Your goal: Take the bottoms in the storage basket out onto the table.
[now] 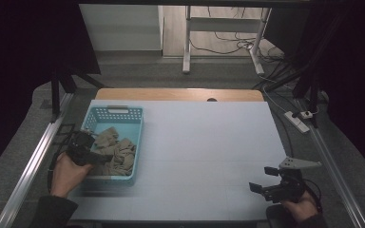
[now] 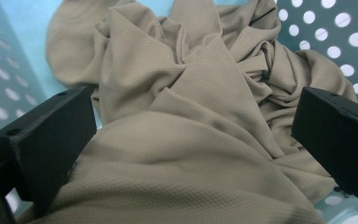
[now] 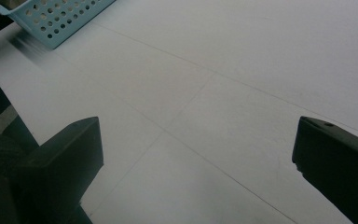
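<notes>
Left claw: jaws spread wide – inside blue basket, over tan cloth
Right claw: jaws apart, nothing held – above bare bench, well apart from basket

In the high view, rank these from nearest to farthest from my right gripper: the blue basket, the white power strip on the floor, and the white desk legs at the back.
From the right gripper, low at the table's right:
1. Power strip, on the floor beyond the table's right edge.
2. Blue basket, across the table at its left.
3. White desk legs, far back on the floor beyond the table.
</notes>
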{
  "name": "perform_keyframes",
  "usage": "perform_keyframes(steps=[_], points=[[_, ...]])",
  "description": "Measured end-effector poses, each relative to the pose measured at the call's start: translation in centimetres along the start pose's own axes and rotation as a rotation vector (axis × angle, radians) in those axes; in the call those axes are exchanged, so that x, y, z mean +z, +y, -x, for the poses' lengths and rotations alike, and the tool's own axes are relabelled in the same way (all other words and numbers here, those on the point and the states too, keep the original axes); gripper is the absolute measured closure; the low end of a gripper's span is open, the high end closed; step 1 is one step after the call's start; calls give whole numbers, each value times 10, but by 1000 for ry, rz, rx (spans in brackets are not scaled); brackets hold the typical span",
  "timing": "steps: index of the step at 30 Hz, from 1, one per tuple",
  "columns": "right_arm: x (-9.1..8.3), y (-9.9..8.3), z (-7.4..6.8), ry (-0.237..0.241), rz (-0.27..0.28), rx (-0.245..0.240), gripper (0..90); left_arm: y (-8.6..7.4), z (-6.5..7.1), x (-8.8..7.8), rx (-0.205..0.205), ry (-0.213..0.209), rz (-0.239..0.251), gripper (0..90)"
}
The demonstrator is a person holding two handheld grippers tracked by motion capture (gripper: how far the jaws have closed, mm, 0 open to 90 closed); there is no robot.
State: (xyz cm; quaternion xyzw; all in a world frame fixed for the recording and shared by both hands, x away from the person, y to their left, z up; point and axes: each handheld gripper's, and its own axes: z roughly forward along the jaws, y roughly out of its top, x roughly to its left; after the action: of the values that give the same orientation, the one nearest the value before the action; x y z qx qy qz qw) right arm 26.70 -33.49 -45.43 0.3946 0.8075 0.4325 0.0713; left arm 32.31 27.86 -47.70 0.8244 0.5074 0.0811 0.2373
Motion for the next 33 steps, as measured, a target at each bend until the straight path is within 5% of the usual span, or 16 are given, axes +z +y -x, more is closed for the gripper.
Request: perform_keyframes(steps=[3, 10, 19, 24, 30, 33], points=[[0, 0, 0, 0, 0, -1, 16, 5, -1, 4, 19, -14, 2, 0], [0, 0, 0, 1, 0, -3, 16, 23, -2, 21, 55, -34, -89, 0], [0, 0, 0, 2, 0, -5, 16, 26, -2, 50, 82, -52, -161, 0], [0, 0, -1, 4, -2, -8, 16, 27, 7, 68, 153, -3, -291, 0], [0, 0, -1, 4, -3, -12, 16, 32, 6, 70, 132, -4, -329, 0], [0, 0, -1, 3, -4, -14, 17, 35, 5, 69, 116, 11, -337, 82]])
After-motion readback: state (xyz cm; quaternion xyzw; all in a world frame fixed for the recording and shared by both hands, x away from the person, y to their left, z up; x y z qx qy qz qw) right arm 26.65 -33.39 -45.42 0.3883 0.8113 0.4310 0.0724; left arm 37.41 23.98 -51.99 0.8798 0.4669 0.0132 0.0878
